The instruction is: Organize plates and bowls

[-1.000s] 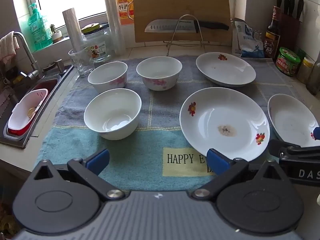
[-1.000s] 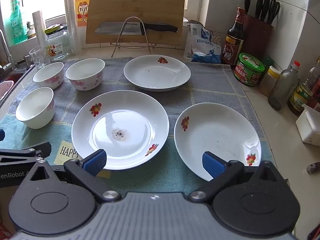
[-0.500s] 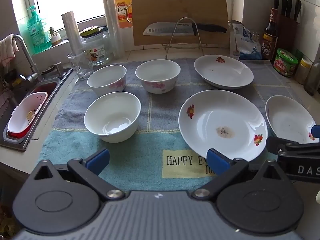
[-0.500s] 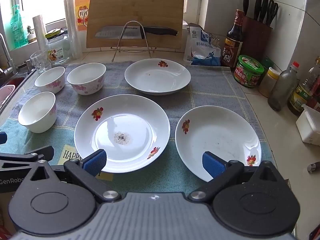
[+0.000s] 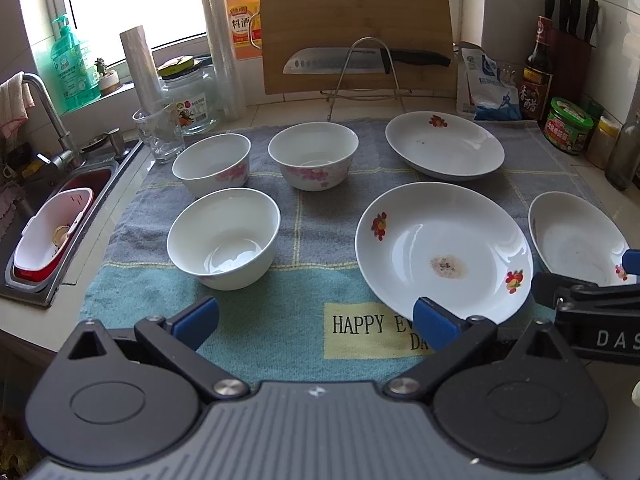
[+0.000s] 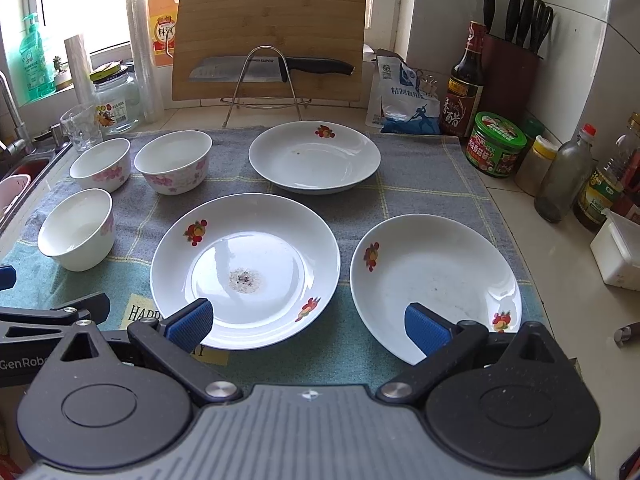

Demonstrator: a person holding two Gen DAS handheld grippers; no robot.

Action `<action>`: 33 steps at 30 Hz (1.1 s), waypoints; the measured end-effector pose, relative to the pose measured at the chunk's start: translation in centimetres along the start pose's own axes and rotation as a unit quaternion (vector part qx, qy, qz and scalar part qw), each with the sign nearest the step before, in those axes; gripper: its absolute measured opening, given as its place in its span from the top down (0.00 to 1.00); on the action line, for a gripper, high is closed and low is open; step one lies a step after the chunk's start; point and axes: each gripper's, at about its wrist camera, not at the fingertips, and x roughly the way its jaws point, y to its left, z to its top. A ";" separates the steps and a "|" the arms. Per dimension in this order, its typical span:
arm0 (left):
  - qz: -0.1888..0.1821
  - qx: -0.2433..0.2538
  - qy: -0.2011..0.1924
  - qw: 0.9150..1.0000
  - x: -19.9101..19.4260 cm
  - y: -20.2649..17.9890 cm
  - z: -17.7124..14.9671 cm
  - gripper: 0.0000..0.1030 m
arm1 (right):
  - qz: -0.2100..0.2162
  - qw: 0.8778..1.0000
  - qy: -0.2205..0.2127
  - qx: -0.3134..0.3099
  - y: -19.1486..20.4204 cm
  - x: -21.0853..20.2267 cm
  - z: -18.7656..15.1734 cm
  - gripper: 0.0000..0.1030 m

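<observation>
Towel-covered kitchen counter beside sink

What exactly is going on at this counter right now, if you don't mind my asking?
A person holds two grippers over a towel spread with dishes. Both the left gripper and right gripper are open and hold nothing. Three bowls and three plates sit apart, unstacked; the middle plate has residue. Sorting has not visibly started.

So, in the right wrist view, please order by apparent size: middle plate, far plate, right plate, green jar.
1. Middle plate and right plate: alike, unsure.
2. Far plate: looks smaller, but it is farther away.
3. Green jar.
</observation>
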 end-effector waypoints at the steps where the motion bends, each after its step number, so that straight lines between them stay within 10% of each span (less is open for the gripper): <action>1: 0.000 0.000 0.000 1.000 0.0 0.0 0.0 0.01 | 0.000 1.000 0.000 0.001 0.0 0.0 0.0 0.00; 33: -0.002 0.010 0.001 1.000 0.3 0.1 0.4 0.01 | -0.005 1.000 -0.004 -0.002 0.3 0.0 0.3 0.00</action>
